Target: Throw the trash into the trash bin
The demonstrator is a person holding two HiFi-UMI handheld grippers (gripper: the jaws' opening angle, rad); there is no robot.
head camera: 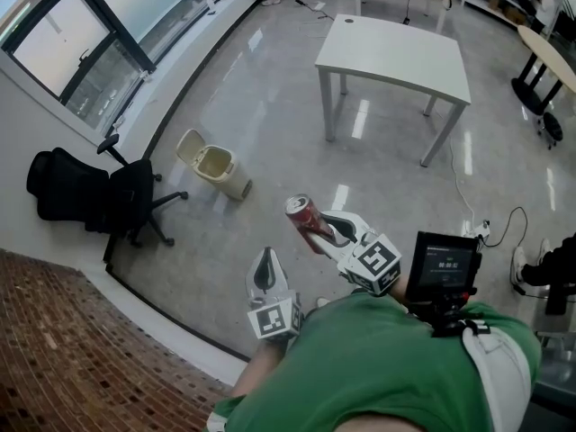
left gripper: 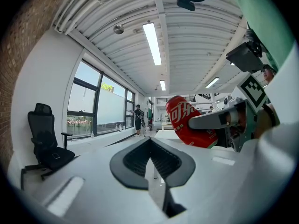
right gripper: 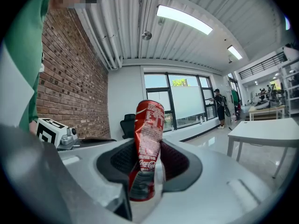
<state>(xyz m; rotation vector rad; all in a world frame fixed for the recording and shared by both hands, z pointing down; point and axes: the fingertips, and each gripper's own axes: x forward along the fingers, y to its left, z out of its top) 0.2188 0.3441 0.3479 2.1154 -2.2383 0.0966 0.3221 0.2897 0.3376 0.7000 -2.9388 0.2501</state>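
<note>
While a person in a green shirt (head camera: 387,358) stands on the shiny grey floor (head camera: 270,88), a big white table (head camera: 396,52) stands far ahead. A black chair (head camera: 90,196) on wheels sits by the wall with the windows. Near the chair, the small cream trash bin (head camera: 219,169) stands on the floor. Its lid is flipped up, so its top is open. The person holds two grippers out in front. The right gripper (head camera: 326,229) has its two fingers pressed on a red can (head camera: 302,214), one finger on each side. The can is dented. It is up in the air, well apart from the bin, and its top leans toward the side where the bin is. The left gripper (head camera: 265,264) is just beside the right one and nearer to the person. Its two fingers are closed together, tip to tip, and nothing is between them.
</note>
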